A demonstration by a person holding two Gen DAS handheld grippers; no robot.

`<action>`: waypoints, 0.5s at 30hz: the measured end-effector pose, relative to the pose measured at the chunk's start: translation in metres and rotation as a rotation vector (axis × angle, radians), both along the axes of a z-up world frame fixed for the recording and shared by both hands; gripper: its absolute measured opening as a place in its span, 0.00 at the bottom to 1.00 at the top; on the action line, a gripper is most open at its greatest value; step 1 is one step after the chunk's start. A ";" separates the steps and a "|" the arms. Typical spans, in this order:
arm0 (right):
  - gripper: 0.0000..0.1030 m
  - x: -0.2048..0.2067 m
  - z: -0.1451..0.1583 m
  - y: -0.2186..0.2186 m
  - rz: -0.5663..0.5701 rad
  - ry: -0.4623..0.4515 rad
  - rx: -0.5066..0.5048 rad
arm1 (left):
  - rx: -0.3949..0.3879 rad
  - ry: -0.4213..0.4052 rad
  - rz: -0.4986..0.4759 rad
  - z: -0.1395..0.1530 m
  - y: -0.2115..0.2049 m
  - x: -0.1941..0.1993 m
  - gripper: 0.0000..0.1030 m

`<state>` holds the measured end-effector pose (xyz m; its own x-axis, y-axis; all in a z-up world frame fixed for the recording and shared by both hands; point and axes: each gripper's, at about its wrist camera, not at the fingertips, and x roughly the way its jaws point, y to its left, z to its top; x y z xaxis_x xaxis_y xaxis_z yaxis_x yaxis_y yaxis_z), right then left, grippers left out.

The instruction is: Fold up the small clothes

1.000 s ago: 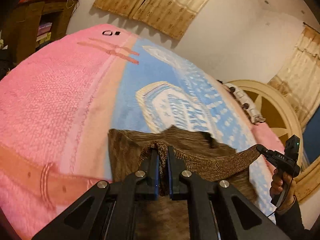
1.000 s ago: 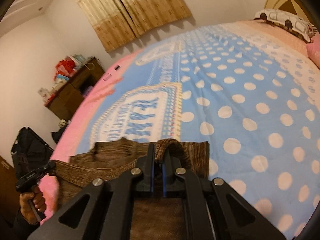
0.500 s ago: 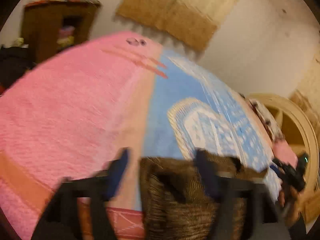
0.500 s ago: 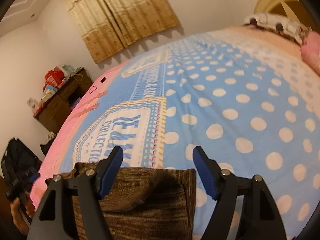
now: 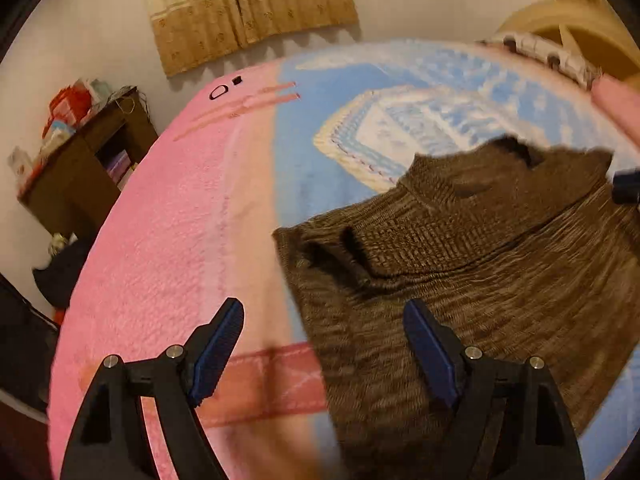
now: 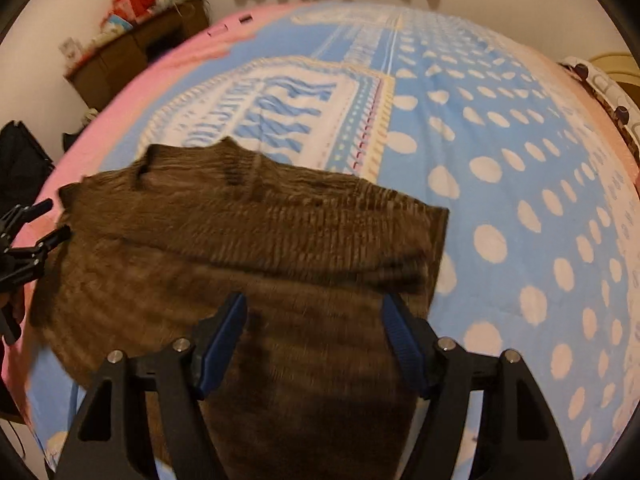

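Note:
A brown ribbed knit garment (image 5: 460, 264) lies on the bed, its top part folded down over the lower part; in the right wrist view the same garment (image 6: 256, 240) shows the fold edge running across it. My left gripper (image 5: 324, 332) is open above the garment's left edge, holding nothing. My right gripper (image 6: 314, 328) is open above the garment's lower right part, also empty. The left gripper (image 6: 38, 228) appears at the left edge of the right wrist view, its fingers apart. A dark tip of the right gripper (image 5: 626, 188) pokes in at the right edge of the left wrist view.
The bed carries a pink and blue blanket (image 5: 168, 220) with white dots (image 6: 520, 200). A brown wooden shelf unit (image 5: 84, 160) with clutter stands at the left wall. Beige curtains (image 5: 248, 4) hang behind. A patterned pillow (image 5: 548, 54) lies by the headboard.
Both grippers were shut on the garment's edge a second ago; they have opened, let it drop folded onto the bed, and drawn back and upward.

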<state>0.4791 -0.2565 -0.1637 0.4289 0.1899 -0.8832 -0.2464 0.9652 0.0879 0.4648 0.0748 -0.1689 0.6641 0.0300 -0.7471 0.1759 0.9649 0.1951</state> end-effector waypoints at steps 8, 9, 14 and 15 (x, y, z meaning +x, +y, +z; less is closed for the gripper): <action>0.69 0.053 0.040 -0.036 -0.256 -0.211 0.103 | -0.196 -0.059 0.329 0.017 0.071 0.060 0.80; 0.70 0.049 0.039 -0.038 -0.252 -0.204 0.125 | -0.228 -0.064 0.357 0.020 0.080 0.059 0.80; 0.69 0.015 0.019 -0.017 -0.091 -0.119 0.123 | -0.160 -0.055 0.311 0.020 0.076 0.035 0.80; 0.69 0.003 0.013 -0.009 -0.029 -0.082 0.132 | -0.140 -0.046 0.285 0.019 0.070 0.028 0.80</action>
